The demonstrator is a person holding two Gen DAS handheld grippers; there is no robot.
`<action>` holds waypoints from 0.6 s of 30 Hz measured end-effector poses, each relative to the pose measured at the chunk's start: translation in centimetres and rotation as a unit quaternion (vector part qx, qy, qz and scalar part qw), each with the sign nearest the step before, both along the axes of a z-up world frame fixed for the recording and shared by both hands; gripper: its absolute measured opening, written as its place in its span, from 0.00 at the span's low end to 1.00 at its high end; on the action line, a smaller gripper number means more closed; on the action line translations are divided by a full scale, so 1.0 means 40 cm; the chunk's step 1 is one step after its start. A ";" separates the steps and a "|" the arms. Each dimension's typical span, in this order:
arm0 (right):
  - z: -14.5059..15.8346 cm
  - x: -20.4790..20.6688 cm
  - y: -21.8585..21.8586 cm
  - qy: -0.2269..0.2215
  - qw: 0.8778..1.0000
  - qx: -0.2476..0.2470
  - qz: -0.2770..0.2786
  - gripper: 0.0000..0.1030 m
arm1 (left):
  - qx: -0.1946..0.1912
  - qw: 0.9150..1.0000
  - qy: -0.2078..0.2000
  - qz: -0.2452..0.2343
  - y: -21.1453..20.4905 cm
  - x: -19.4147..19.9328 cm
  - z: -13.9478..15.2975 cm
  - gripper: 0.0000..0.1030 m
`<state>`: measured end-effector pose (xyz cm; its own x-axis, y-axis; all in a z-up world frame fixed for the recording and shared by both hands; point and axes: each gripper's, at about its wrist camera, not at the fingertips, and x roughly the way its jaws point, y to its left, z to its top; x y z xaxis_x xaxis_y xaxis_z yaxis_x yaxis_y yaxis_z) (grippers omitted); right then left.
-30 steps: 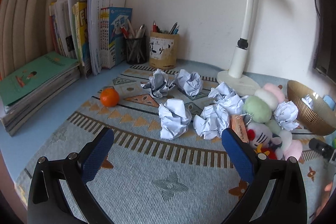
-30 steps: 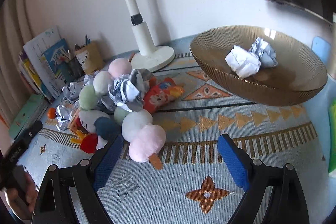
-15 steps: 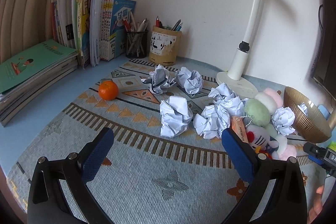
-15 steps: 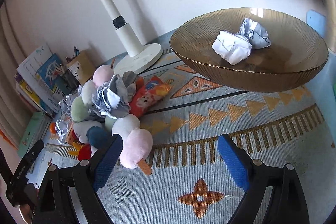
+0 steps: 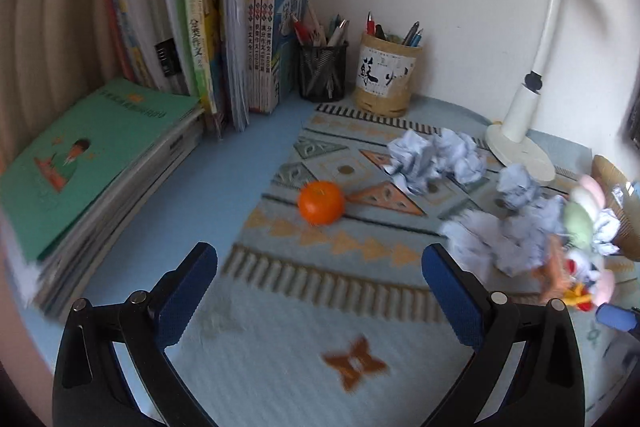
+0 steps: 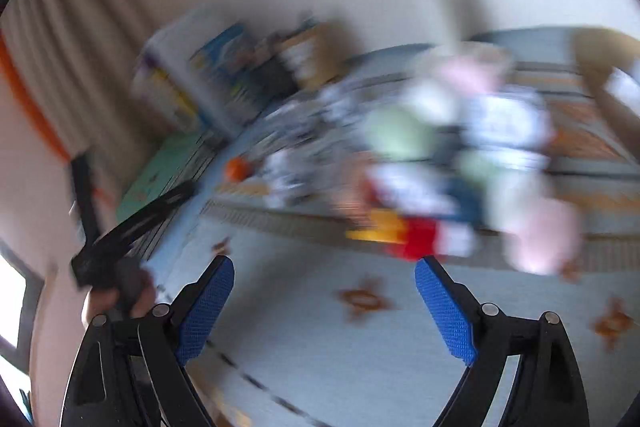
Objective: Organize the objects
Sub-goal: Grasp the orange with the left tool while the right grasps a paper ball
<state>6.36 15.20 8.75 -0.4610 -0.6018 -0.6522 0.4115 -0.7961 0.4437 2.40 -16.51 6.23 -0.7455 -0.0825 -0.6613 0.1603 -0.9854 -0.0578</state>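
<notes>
Left gripper (image 5: 320, 269): spread, empty | right gripper (image 6: 324, 285): spread, empty | step: centre pads around orange (image 5: 321, 202), far-centre on mat (image 5: 280, 339), then close gently.

We find the right wrist view heavily smeared. The right gripper (image 6: 324, 291) stands with its blue-padded jaws wide apart and nothing between them, over the pale patterned mat (image 6: 320, 355). Beyond the fingertips we make out a pile of plush toys (image 6: 452, 167) in pink, green, white, navy, red and yellow; individual toys cannot be separated. To its left lie pale crumpled paper balls (image 6: 288, 183), and just beside them a small orange fruit (image 6: 238, 169). A green book (image 6: 160, 175) lies flat further left, with upright books (image 6: 200, 83) behind it. At the left edge we see the left gripper (image 6: 132, 223), dark, held in a hand (image 6: 120, 297).
</notes>
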 end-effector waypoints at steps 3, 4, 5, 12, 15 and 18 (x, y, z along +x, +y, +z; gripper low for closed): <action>-0.009 -0.050 -0.140 -0.019 0.999 0.020 0.025 0.89 | 0.014 0.999 -0.029 -0.013 -0.030 -0.077 -0.033 0.99; -0.017 -0.069 -0.173 -0.019 0.999 0.030 0.023 0.88 | 0.019 0.999 -0.037 -0.015 -0.035 -0.100 -0.043 0.99; -0.034 -0.099 -0.213 -0.023 0.999 0.045 0.016 0.87 | 0.024 0.999 -0.045 -0.019 -0.036 -0.128 -0.051 0.97; -0.105 -0.206 -0.299 -0.057 0.995 0.065 -0.052 0.84 | 0.031 0.995 -0.084 -0.042 -0.025 -0.235 -0.109 0.77; -0.105 -0.237 -0.317 -0.049 0.994 0.074 -0.065 0.84 | 0.037 0.995 -0.074 -0.049 -0.022 -0.244 -0.104 0.60; -0.101 -0.252 -0.325 -0.037 0.993 0.084 -0.073 0.81 | 0.027 0.995 -0.089 -0.048 -0.012 -0.251 -0.118 0.36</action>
<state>-3.72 2.20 4.71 -0.4824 -0.4122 -0.7729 0.2567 -0.9101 0.3252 -7.63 -17.01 1.50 -0.6197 0.0232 -0.7845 0.0772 -0.9929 -0.0903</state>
